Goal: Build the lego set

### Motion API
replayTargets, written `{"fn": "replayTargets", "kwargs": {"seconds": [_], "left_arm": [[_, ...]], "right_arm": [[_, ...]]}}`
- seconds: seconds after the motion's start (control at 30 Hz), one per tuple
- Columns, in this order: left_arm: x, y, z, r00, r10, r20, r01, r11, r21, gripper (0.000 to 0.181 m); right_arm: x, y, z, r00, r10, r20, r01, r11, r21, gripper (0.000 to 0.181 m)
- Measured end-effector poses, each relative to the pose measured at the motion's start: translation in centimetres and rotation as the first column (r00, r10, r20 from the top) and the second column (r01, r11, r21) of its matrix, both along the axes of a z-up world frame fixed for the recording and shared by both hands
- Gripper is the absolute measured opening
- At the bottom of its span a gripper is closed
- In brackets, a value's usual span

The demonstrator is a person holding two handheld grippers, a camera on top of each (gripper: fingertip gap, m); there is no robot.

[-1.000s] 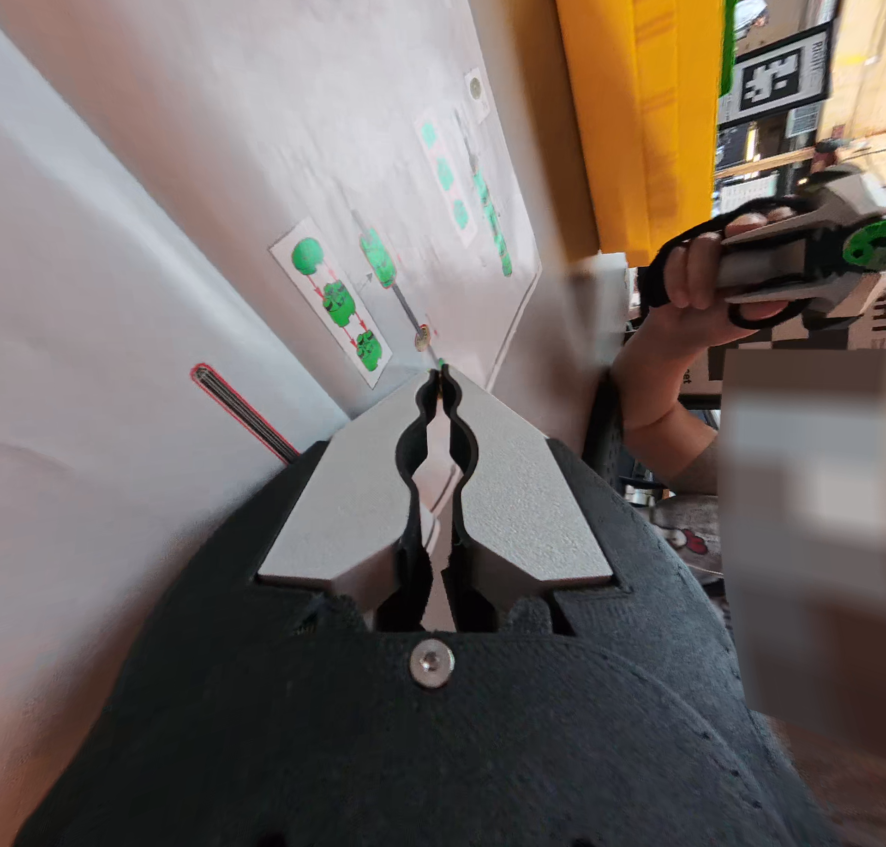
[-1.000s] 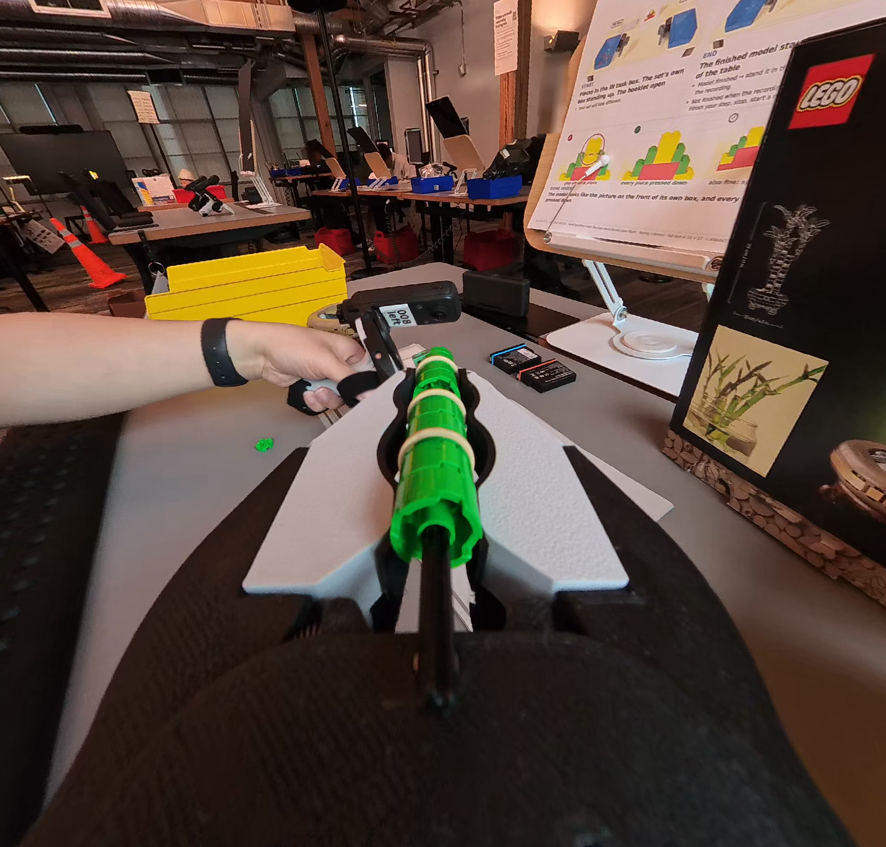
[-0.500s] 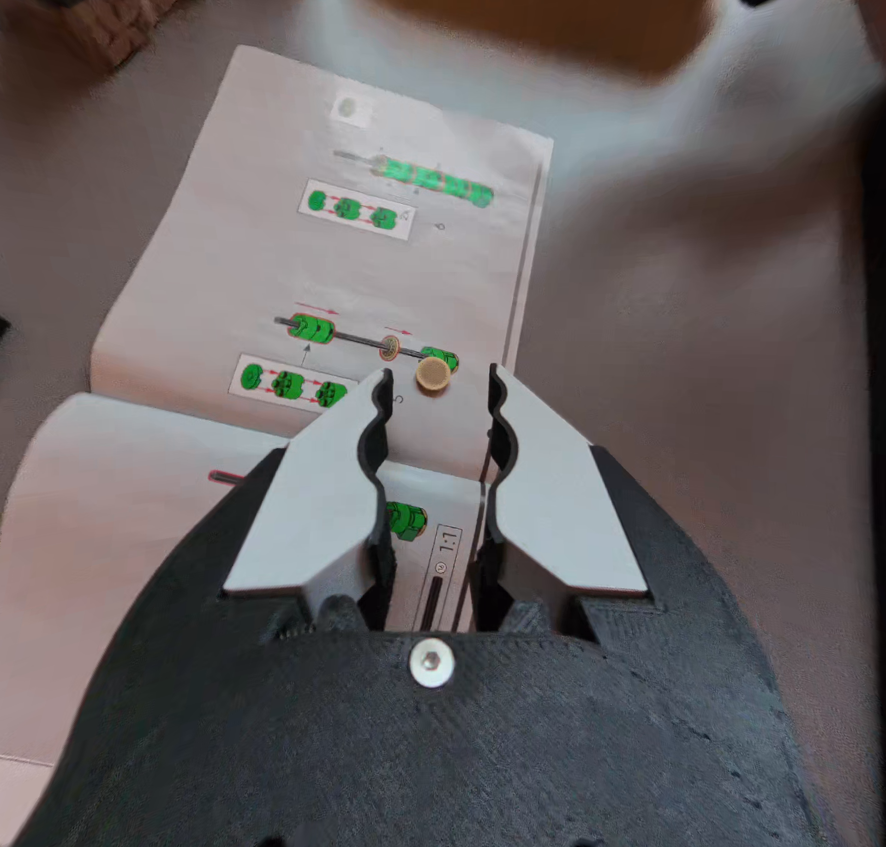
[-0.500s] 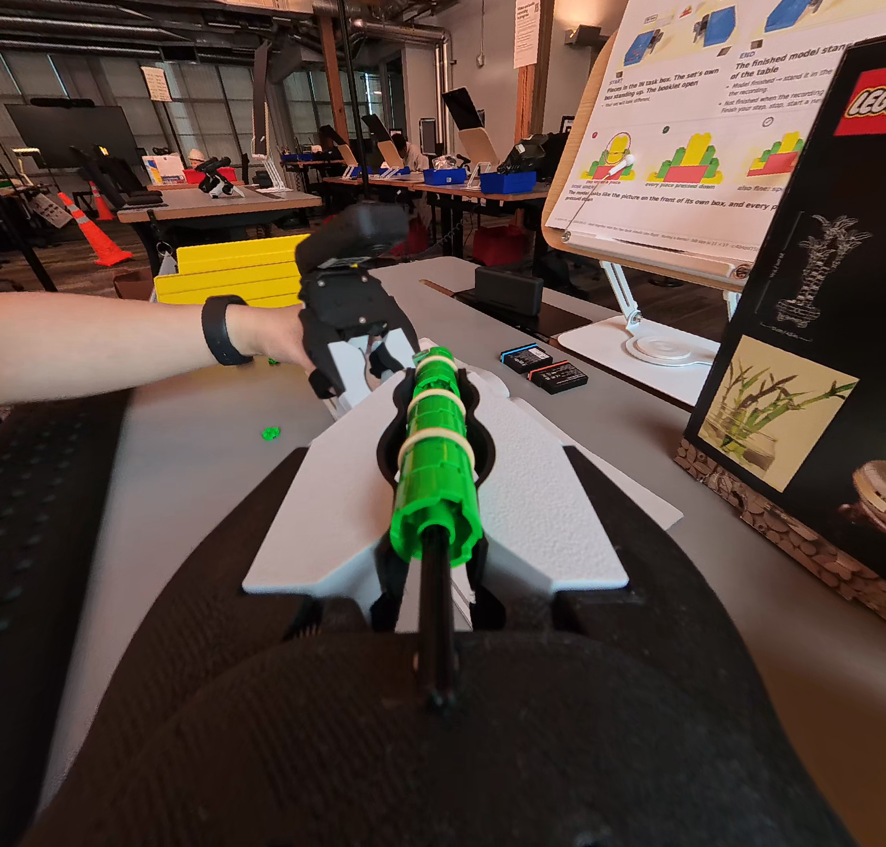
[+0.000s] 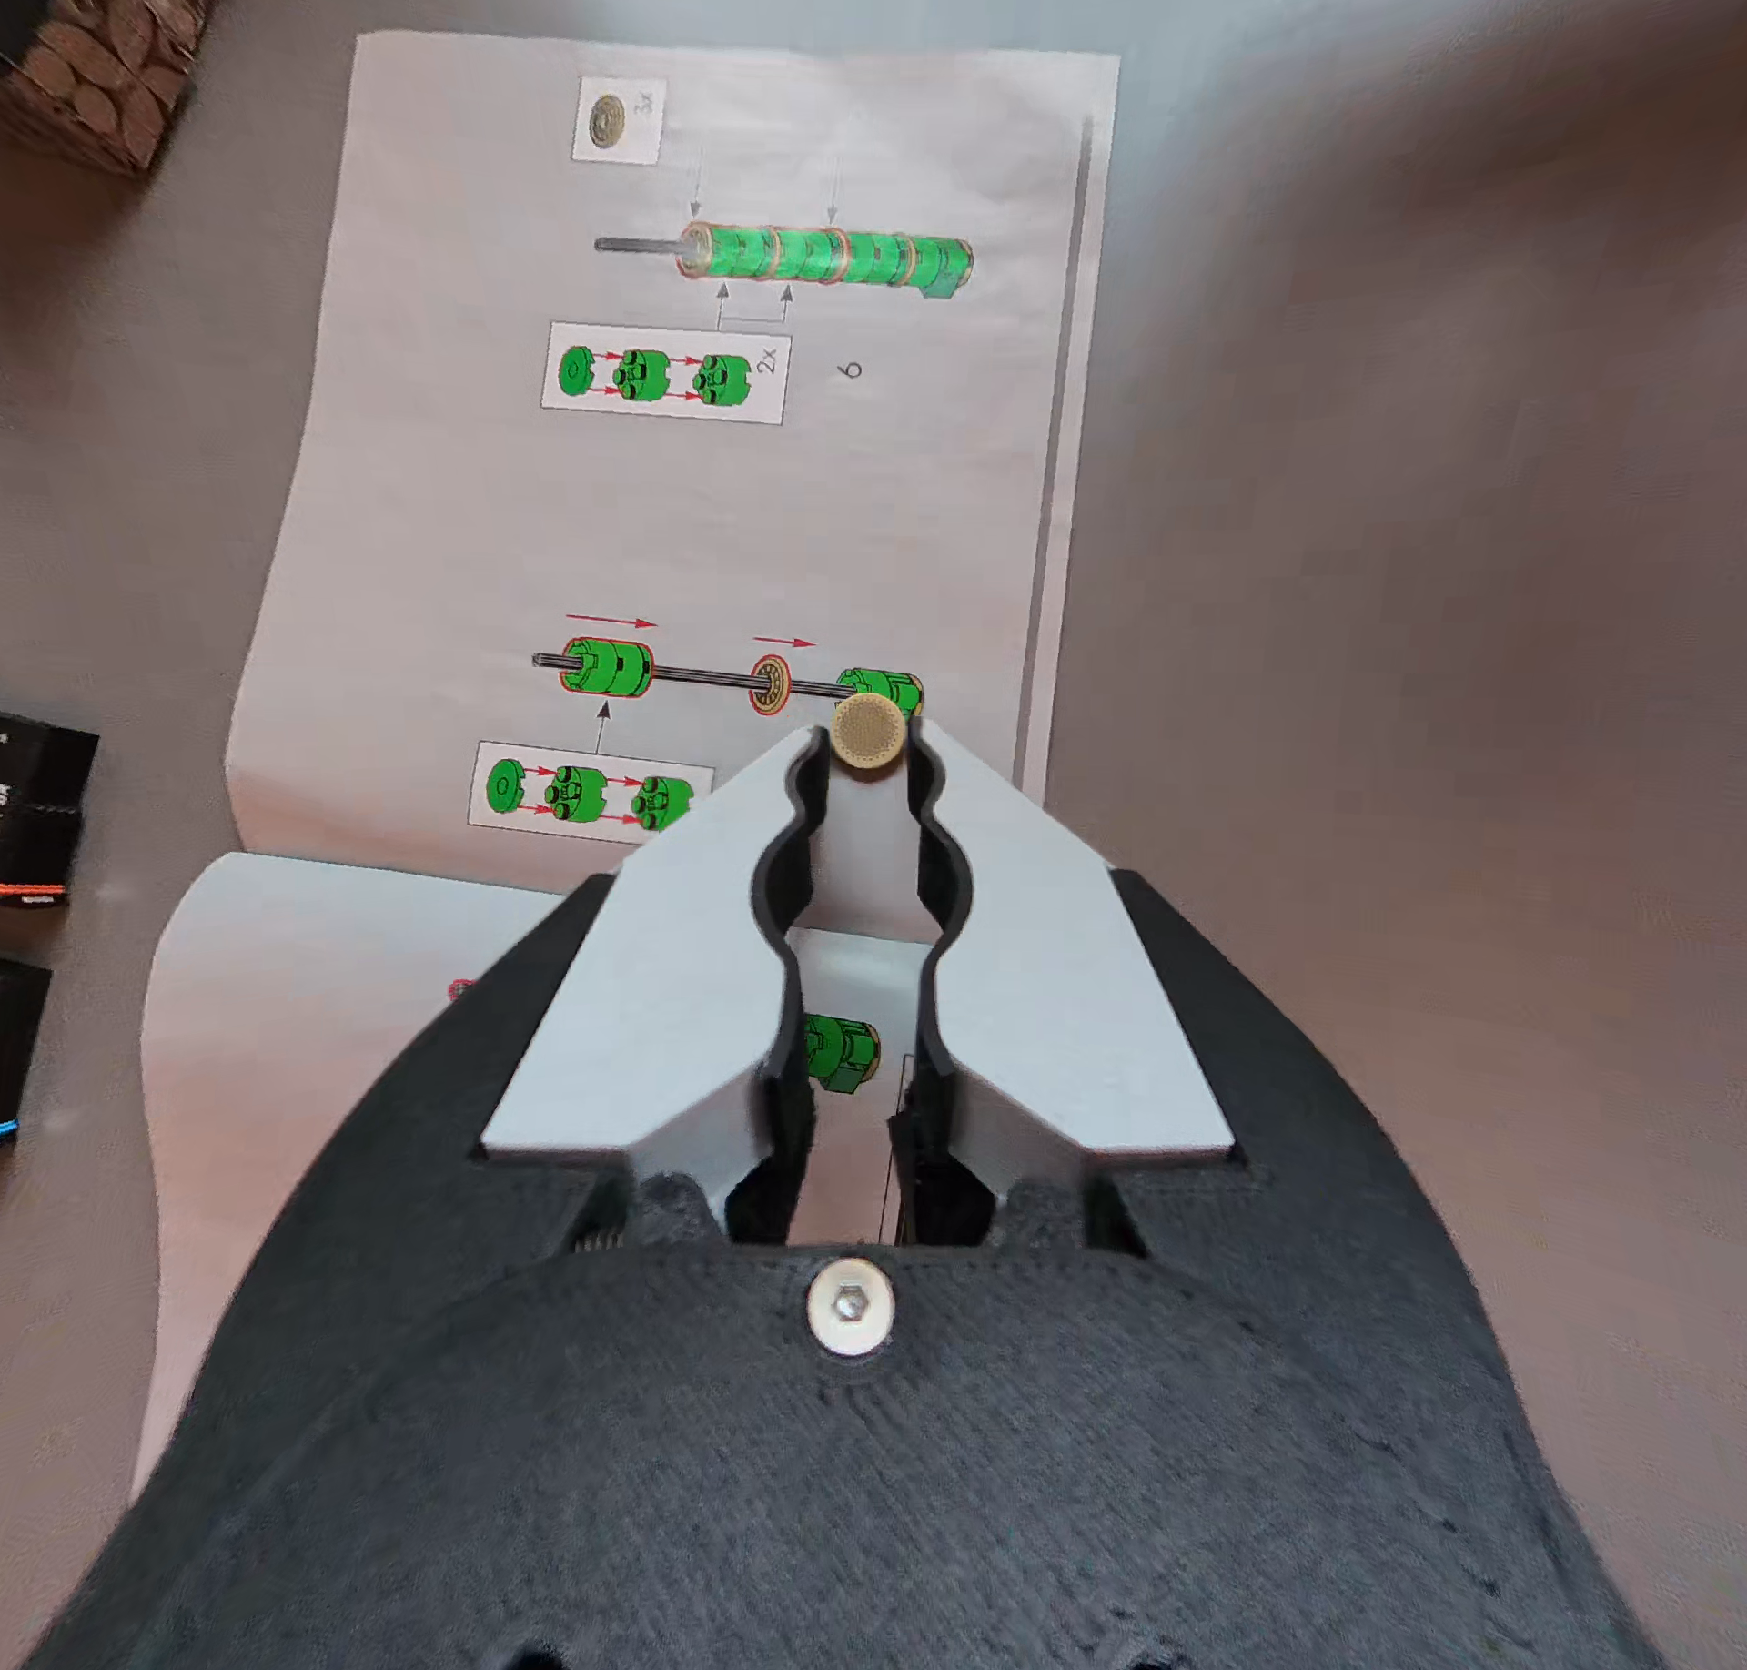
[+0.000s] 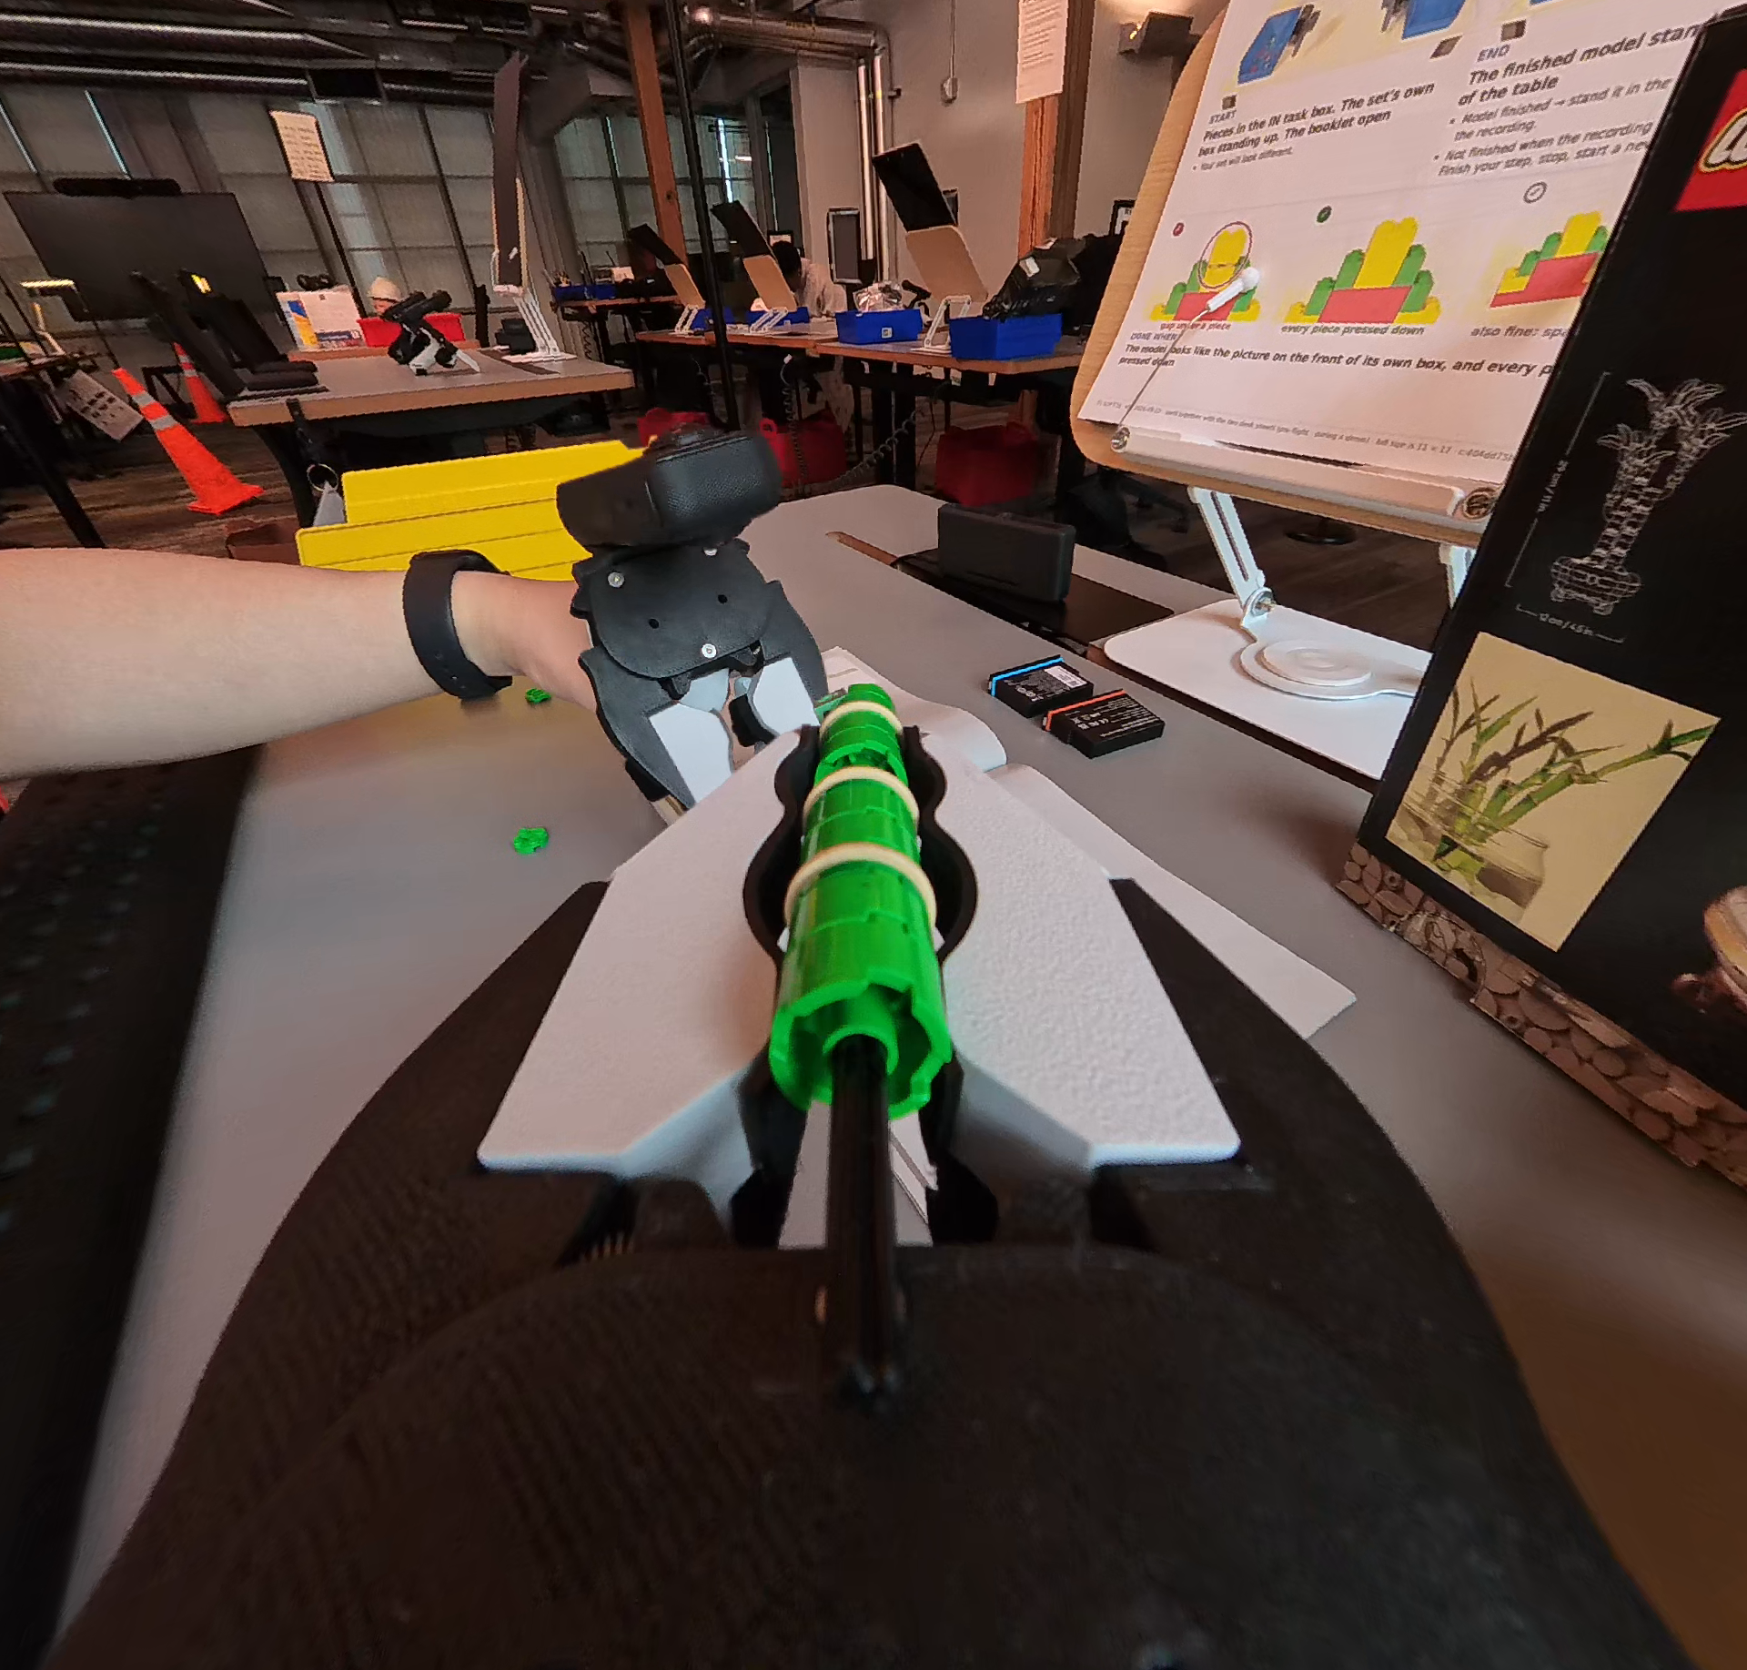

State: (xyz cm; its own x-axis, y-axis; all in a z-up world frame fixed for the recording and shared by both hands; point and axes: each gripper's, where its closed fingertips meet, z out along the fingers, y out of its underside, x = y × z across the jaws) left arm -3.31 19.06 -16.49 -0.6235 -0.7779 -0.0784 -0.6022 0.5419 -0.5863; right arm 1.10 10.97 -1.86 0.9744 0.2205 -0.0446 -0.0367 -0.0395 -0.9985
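My left gripper (image 5: 865, 736) points down at the open instruction booklet (image 5: 662, 509). Its jaws have narrowed around a small tan round piece (image 5: 868, 726) that lies on the page, and both tips touch its sides. My right gripper (image 6: 856, 736) is shut on a green segmented stalk (image 6: 860, 878) with tan rings, threaded on a black axle (image 6: 856, 1199) that sticks out toward the camera. It holds the stalk above the table. The left gripper also shows in the right wrist view (image 6: 685, 793), just ahead and left of the stalk's far end.
Two loose green pieces (image 6: 529, 838) (image 6: 537, 696) lie on the grey table at left. A yellow bin (image 6: 454, 509) stands behind. The black set box (image 6: 1588, 632) stands at right, and its corner also shows in the left wrist view (image 5: 95, 46). Two small black batteries (image 6: 1078, 703) and a page stand (image 6: 1371, 206) are farther back. One gripper's finger ends stand about 15 cm off the other's.
My left gripper swung from sideways to pointing down at the booklet, opened, moved forward, then narrowed around the tan round piece. The right gripper kept hold of the green stalk.
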Motion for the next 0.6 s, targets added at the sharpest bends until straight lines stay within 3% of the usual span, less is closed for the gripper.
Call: {"fn": "replayTargets", "kwargs": {"seconds": [0.03, 0.23, 0.33, 0.6], "left_arm": [[-0.01, 0.03, -0.05, 1.000, 0.002, 0.003, -0.002, 1.000, 0.003, 0.013], [-0.12, -0.06, 0.06, 1.000, 0.022, 0.013, -0.022, 0.999, -0.041, 0.014], [-0.12, -0.13, 0.16, 0.999, 0.036, 0.001, -0.036, 0.997, -0.065, 0.025], [0.33, 0.01, 0.03, 0.999, 0.034, 0.008, -0.034, 0.999, -0.026, 0.015]], "right_arm": [[-0.02, 0.03, -0.08, 1.000, 0.003, -0.003, -0.003, 1.000, -0.003, 0.016], [-0.01, 0.14, -0.33, 0.999, 0.017, -0.037, -0.017, 1.000, -0.010, 0.016], [0.22, 0.05, -0.15, 0.999, 0.011, -0.041, -0.011, 1.000, -0.003, 0.016], [0.30, -0.03, -0.01, 0.999, 0.012, -0.047, -0.012, 1.000, 0.000, 0.016]]}}
